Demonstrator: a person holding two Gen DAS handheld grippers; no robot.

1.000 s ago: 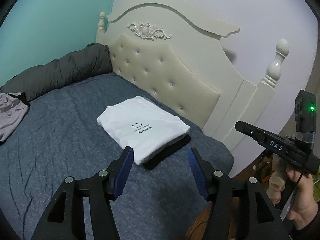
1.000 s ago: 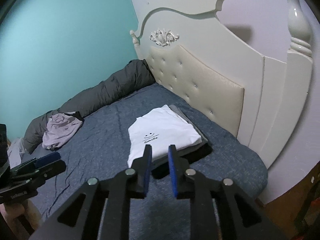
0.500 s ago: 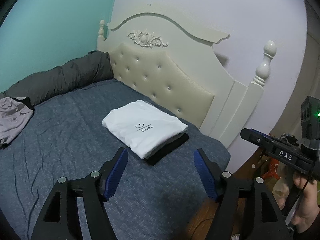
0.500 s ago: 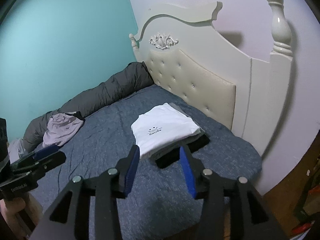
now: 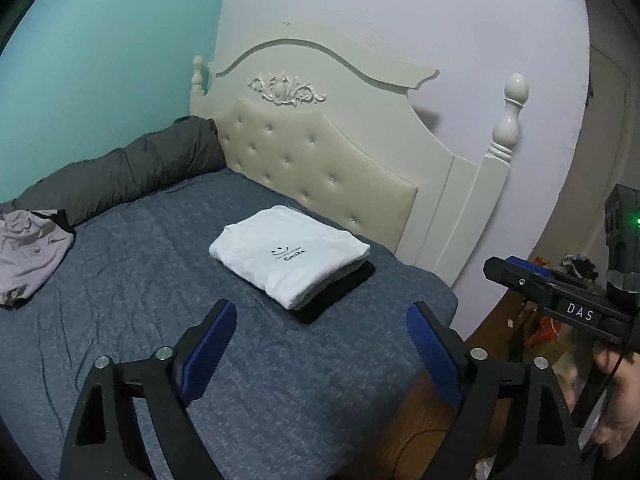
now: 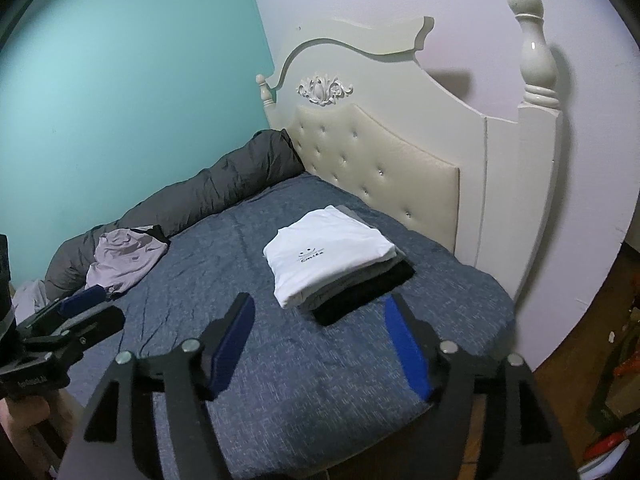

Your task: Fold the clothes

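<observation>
On the bed (image 5: 120,280) near the headboard (image 5: 320,160), a folded white shirt (image 5: 288,256) tops a neat stack, while a crumpled lilac garment (image 6: 124,256) by the dark bolster waits unfolded; both the left gripper (image 5: 320,344) and right gripper (image 6: 320,344) have just been opening, jaws spread, empty.

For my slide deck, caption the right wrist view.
Right gripper, jaws open and empty, faces a folded white T-shirt stacked on folded clothes on the bed.

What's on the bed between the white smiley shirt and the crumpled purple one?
Nothing but bare blue bedspread. In the right wrist view, the folded white shirt and the crumpled purple garment lie apart, with only wrinkled cover between them.
</observation>
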